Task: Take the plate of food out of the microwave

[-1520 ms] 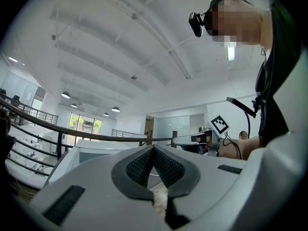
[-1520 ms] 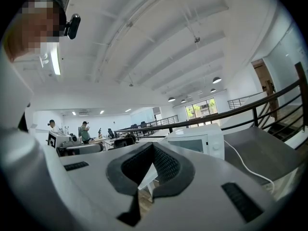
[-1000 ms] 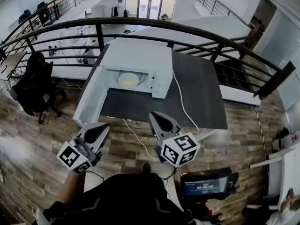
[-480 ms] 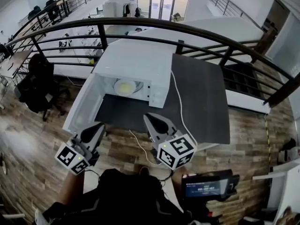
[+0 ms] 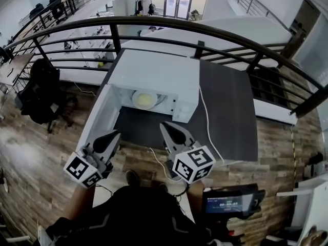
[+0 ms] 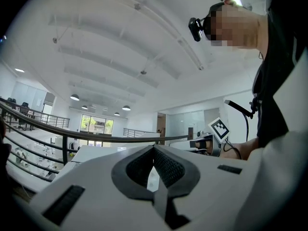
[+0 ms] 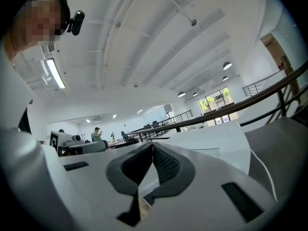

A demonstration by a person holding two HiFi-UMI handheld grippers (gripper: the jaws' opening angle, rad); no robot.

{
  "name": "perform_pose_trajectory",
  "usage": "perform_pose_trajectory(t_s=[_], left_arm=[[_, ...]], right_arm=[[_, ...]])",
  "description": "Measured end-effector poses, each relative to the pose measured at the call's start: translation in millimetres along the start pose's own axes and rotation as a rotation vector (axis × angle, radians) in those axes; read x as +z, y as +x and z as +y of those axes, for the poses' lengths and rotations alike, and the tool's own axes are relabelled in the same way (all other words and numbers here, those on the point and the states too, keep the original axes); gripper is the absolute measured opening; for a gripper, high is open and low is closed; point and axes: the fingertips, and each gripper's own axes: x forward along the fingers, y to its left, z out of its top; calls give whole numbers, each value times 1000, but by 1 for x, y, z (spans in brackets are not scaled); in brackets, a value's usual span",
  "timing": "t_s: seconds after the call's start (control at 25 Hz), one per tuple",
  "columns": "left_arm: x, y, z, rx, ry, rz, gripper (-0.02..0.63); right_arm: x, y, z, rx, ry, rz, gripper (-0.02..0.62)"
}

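Note:
A white microwave [image 5: 154, 73] stands on a dark table [image 5: 230, 111], its door [image 5: 97, 119] swung open to the left. Inside it lies the plate of pale yellow food [image 5: 145, 99]. My left gripper [image 5: 114, 134] is at the table's front edge, just below the open door, its jaws shut and empty. My right gripper [image 5: 166, 126] is beside it, in front of the microwave's opening and short of it, also shut and empty. In the left gripper view the fingertips of the left gripper [image 6: 154, 147] meet. The right gripper [image 7: 152, 144] points level toward the microwave [image 7: 211, 146].
A black curved railing [image 5: 205, 29] runs behind the table. A white cable [image 5: 207, 122] trails from the microwave over the table to the floor. A black office chair [image 5: 38, 86] stands at the left. A device with a lit screen [image 5: 228, 204] sits at lower right.
Both grippers have moved forward toward the microwave, from over the wooden floor to the table's front edge. The microwave and the plate now look nearer. Both stay shut.

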Motion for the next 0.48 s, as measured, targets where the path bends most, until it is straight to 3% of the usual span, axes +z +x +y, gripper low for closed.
perform_pose_trajectory(t_s=[0.24,0.48], left_arm=[[11,-2,49,-15,-31,-20,3],[10,-9,84,-74,-35,-32,3]], right_arm=[[-11,51,4,-43,60,-9,2],[-41,94,-12,-105,281,-13,30]])
